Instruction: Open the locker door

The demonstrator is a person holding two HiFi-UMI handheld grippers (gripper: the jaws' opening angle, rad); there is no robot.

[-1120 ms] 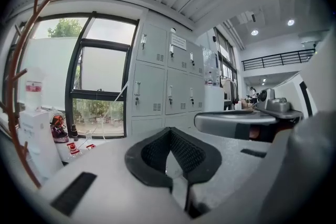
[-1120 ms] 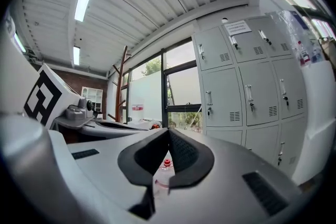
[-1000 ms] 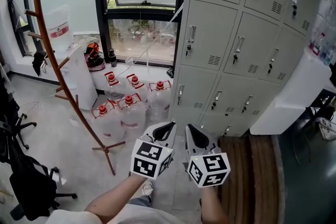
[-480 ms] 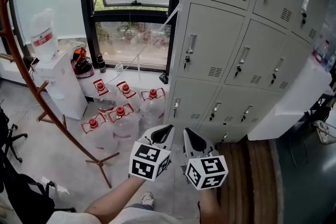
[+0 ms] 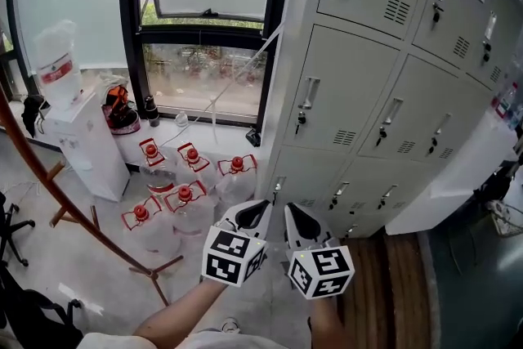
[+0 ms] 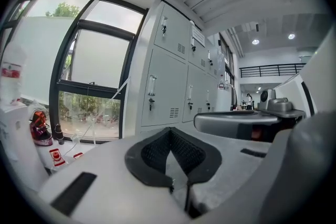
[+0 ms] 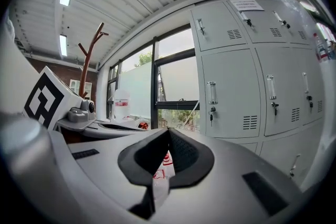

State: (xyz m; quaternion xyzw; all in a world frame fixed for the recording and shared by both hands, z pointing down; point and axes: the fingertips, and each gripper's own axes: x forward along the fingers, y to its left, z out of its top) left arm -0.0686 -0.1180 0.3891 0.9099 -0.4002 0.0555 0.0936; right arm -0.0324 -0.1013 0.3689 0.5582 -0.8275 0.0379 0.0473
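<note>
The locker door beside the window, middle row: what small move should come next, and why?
Probably carry the right gripper forward and up toward the handle of that locker door. The door is closed, the gripper hangs well short of the lockers, and its jaws are shut on nothing.

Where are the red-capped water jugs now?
In the head view, the water jugs stand on the floor left of centre, between the white dispenser and the lockers.
</note>
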